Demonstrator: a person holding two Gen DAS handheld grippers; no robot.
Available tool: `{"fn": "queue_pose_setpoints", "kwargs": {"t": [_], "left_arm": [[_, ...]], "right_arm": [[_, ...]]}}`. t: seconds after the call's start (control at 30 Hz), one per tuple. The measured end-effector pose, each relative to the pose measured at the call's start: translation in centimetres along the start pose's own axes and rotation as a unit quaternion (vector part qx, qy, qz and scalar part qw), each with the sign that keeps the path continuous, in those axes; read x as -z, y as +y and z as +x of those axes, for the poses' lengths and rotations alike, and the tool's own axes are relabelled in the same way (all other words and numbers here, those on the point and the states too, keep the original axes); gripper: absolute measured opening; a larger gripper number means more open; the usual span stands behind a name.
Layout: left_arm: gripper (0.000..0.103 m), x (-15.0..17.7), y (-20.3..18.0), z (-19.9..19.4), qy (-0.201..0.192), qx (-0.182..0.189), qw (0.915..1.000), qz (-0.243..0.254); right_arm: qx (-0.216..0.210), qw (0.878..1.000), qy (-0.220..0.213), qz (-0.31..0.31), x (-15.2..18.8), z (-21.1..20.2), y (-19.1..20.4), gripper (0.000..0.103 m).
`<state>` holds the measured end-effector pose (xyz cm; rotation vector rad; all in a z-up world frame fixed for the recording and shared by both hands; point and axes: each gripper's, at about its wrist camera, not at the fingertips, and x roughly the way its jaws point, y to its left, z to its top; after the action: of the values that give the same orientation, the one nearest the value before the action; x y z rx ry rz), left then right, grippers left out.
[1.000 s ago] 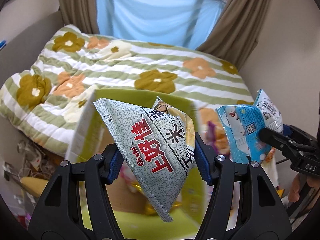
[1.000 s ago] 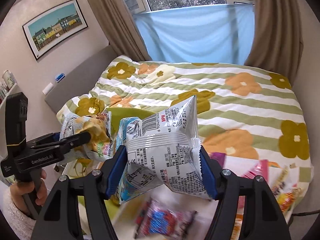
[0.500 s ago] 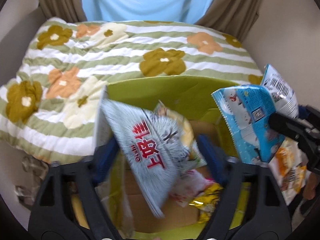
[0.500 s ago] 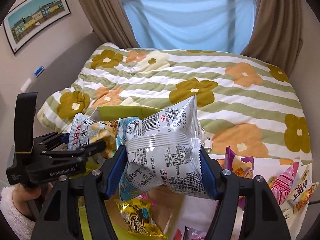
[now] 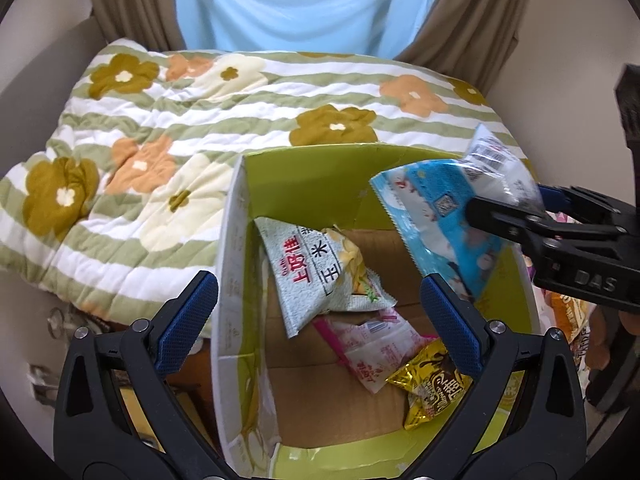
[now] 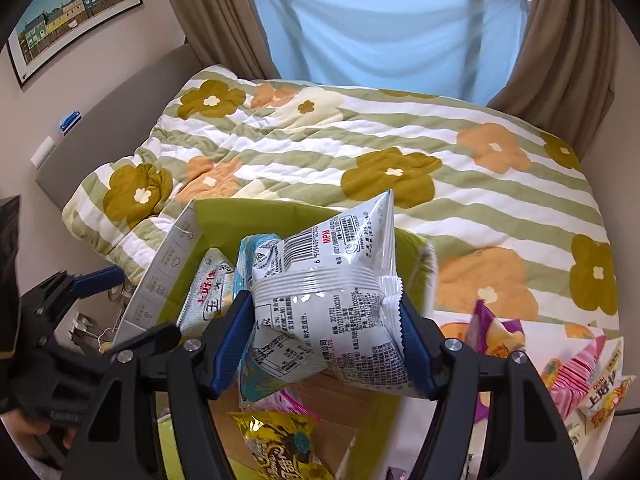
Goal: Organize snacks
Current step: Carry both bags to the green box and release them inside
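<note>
Left gripper (image 5: 318,308) jaws just sprung wide, nothing between them, grey snack bag (image 5: 310,268) lying in the green box (image 5: 304,168), right gripper (image 6: 326,334) clamped on blue-and-white packet (image 6: 332,304) above it

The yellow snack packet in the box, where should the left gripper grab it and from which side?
Probably across the crimped top end of the yellow snack packet, coming straight down from above. It lies flat on the cardboard box floor near the right wall, so side approaches look blocked. The left gripper is open and empty above it.
</note>
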<state>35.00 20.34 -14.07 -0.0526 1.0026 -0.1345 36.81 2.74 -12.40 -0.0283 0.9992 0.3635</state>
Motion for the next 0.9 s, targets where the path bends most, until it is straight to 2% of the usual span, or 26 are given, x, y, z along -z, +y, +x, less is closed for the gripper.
{"fn": "queue_pose_setpoints", "kwargs": {"t": [0.13, 0.23, 0.33, 0.37, 0.4, 0.63, 0.9], "left_arm": [[0.101, 0.2, 0.2, 0.3, 0.010, 0.001, 0.9999, -0.008], [0.101, 0.6, 0.2, 0.1, 0.010, -0.004, 0.9999, -0.011], [0.101, 0.8, 0.3, -0.2, 0.007, -0.005, 0.9998, -0.018], [0.101, 1.0, 0.4, -0.4, 0.006, -0.007, 0.9997, -0.020], [0.101, 1.2, 0.4, -0.5, 0.006, -0.009, 0.9997, -0.021], [0.101, 2.5, 0.5, -2.4, -0.002, -0.019, 0.9993, -0.034], [0.101, 3.7, 0.2, -5.8, -0.019, -0.025, 0.9988, -0.037]], "right_arm": [[0.003, 1.000, 0.009, -0.012, -0.3, 1.3, 0.6, 0.066], [-0.013, 1.000, 0.021, -0.006, -0.3, 2.2, 0.4, 0.067], [-0.016, 1.000, 0.025, -0.002, -0.2, 2.8, 0.4, 0.080], [-0.015, 1.000, 0.022, -0.003, -0.2, 2.8, 0.4, 0.093], [-0.017, 1.000, 0.017, -0.003, -0.2, 2.6, 0.4, 0.098], [-0.016, 1.000, 0.000, -0.017, 0.6, 1.0, 0.9, 0.098], [-0.024, 0.999, -0.021, -0.005, 1.9, -2.4, 1.6, 0.098]]}}
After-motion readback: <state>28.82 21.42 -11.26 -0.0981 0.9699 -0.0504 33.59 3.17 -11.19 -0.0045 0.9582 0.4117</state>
